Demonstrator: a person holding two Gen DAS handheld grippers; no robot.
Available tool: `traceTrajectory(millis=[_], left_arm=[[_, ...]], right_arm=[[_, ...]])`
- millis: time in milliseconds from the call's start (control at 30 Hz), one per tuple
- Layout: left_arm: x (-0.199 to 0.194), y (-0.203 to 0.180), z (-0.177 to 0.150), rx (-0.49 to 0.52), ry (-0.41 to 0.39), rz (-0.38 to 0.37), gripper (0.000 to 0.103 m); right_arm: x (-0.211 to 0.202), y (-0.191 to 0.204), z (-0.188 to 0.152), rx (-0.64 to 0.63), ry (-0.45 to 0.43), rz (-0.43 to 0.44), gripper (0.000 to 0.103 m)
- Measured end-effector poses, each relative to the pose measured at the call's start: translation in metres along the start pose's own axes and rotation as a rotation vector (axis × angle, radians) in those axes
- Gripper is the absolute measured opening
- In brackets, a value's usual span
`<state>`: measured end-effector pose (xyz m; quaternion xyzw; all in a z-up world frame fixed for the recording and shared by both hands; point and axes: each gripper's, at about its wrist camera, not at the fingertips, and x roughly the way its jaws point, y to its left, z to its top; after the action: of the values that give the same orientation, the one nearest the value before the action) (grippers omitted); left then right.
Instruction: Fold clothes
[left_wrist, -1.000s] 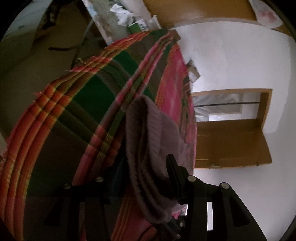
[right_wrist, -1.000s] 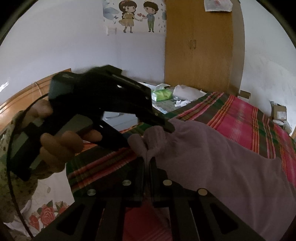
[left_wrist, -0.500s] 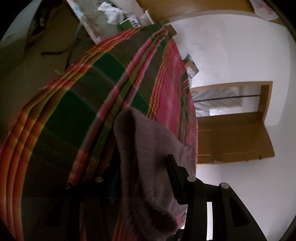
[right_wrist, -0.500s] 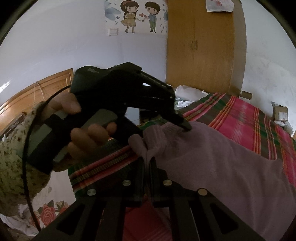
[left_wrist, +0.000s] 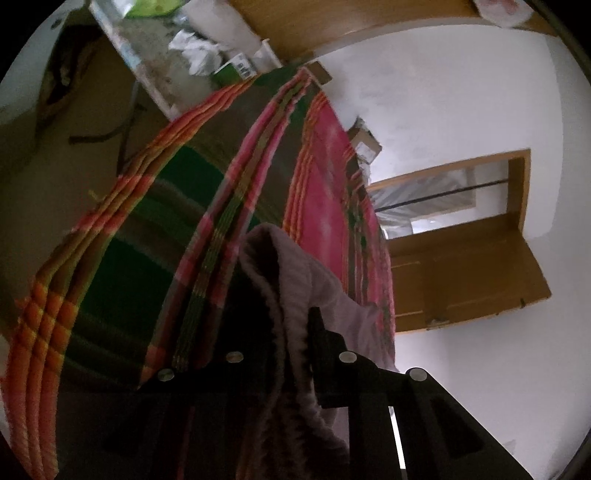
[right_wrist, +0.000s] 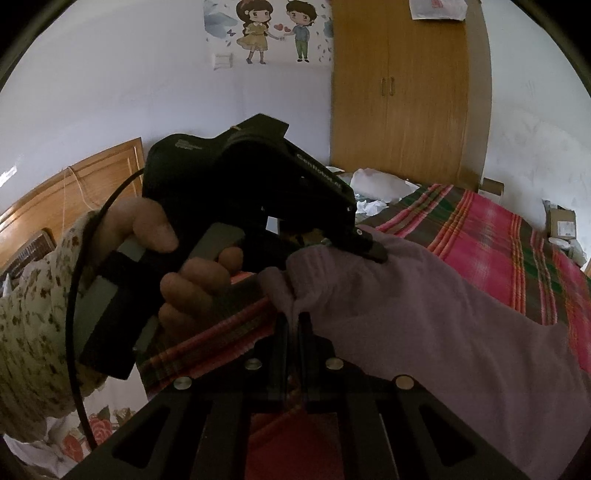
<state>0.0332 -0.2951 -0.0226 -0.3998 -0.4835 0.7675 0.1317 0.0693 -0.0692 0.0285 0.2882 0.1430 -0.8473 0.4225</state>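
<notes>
Now I have both grippers on the same end of the lilac knit garment (right_wrist: 424, 314), lifted over the striped bedspread (right_wrist: 491, 236). My right gripper (right_wrist: 291, 325) has its fingers pressed together with a pinch of the knit edge standing up between them, so it is clamped on the garment. My left gripper (left_wrist: 291, 354) has a thick ribbed fold of the same cloth running between its fingers; it looks clamped on it too, though that wrist view is dark there. Seen from the right wrist, the left gripper (right_wrist: 369, 251) bites the garment just beside my right one, with the person's hand (right_wrist: 177, 266) wrapped round its handle and trigger. Compared with a second ago, the left gripper sits higher and further along the edge toward the middle of the right view, and the hand has come up with it; the cloth between the two grips has bunched. In the left view the bedspread has swung and the fold stands taller. I judge an edge is being carried over for a fold, with the rest of the garment trailing toward the bed on the right. How many folds it already holds, I cannot tell.
</notes>
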Motion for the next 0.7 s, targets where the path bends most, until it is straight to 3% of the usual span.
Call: traceTrajectory(millis=[400, 700], left_arm=[[0.009, 0.017, 0.003, -0.022, 0.022, 0.04, 0.017], [-0.001, -0.018, 0.001, 0.052, -0.007, 0.019, 0.016]], right_arm=[[0.019, -0.004, -0.006, 0.059, 0.104, 0.036, 0.005], [-0.009, -0.015, -0.004, 0.092, 0.018, 0.062, 0.005]])
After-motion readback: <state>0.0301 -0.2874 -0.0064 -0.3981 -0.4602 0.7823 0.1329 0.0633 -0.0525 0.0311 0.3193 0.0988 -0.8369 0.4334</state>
